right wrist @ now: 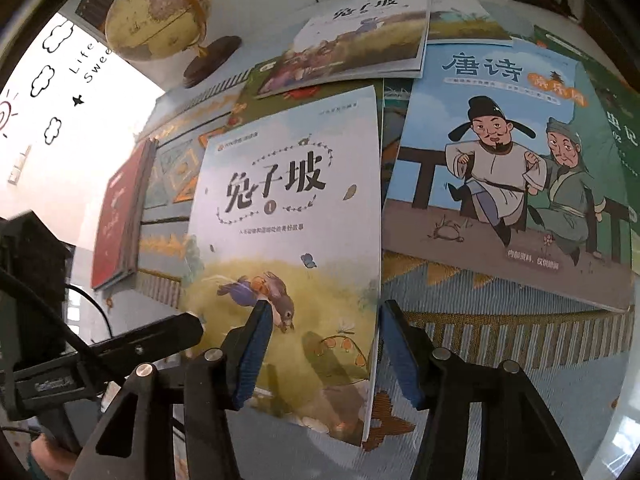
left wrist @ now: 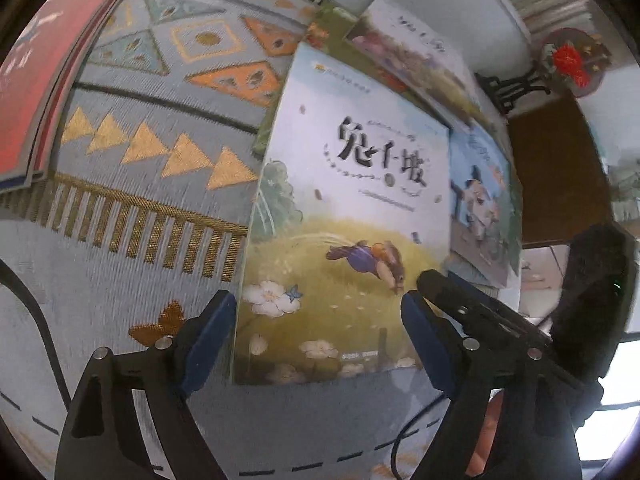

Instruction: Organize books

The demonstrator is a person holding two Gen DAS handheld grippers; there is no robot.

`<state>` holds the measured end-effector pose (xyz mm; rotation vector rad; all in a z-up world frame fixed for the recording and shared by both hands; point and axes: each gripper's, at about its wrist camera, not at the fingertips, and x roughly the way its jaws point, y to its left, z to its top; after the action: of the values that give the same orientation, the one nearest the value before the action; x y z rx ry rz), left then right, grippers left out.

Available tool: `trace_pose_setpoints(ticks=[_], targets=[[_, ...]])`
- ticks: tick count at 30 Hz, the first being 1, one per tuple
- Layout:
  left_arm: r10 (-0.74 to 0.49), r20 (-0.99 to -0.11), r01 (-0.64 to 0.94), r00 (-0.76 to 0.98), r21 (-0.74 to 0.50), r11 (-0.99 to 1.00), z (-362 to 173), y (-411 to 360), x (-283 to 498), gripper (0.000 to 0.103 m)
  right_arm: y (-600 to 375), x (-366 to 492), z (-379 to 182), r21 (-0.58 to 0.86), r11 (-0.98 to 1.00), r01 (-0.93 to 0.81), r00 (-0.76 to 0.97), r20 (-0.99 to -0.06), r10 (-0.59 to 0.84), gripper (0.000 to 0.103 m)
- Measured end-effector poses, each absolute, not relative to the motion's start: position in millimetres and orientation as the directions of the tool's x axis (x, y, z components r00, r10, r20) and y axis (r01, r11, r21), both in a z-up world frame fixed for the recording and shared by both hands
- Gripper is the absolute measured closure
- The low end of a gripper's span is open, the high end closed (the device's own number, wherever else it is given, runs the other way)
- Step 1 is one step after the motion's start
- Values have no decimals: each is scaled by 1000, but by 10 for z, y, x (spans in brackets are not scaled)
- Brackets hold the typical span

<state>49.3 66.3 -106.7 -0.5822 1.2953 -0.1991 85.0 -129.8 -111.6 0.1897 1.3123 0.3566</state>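
Note:
A picture book with a running rabbit on its cover (left wrist: 352, 184) (right wrist: 288, 216) lies flat on the patterned tablecloth (left wrist: 140, 208). My left gripper (left wrist: 318, 336) hovers open over its near end: the left finger hangs off the book's left edge, the right one over the cover. My right gripper (right wrist: 326, 356) is open astride the book's right edge, with one finger above the rabbit and the other over the cloth. I see no pad pressing on the book. Each gripper shows in the other's view, the left gripper's finger (right wrist: 172, 332) and the right gripper's finger (left wrist: 460, 300).
A blue poetry book with two cartoon men (right wrist: 500, 160) (left wrist: 480, 200) lies to the right. Another rabbit book (right wrist: 360, 40) lies behind, overlapping others, and a green book (right wrist: 612, 112) is far right. A red book (right wrist: 120, 216) (left wrist: 36, 80) lies left, a globe (right wrist: 156, 12) behind it.

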Motion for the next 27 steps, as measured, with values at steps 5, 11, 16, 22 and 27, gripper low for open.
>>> trace_pose_setpoints(ticks=[5,11,16,22,27], targets=[[-673,-594,-10,441,-753,658,-612,739,340,20,-1550,819,-1157,446,892,-79,235,-861,451,46],[-653,-626,-64,425,-741,669,-844,645,483,30,-1741,778,-1192,565,824,-42,254,-791,556,40],[-582,-731,-183,355,-665,724,-1170,673,541,70,-1803,716,-1171,571,818,-60,241,-787,567,41],[-483,-821,-174,304,-546,819,-1162,570,512,88,-1803,702,-1159,561,827,-44,218,-802,556,41],[-772,-549,-231,322,-836,498,-1189,614,560,90,-1754,739,-1070,547,835,-49,212,-812,544,35]])
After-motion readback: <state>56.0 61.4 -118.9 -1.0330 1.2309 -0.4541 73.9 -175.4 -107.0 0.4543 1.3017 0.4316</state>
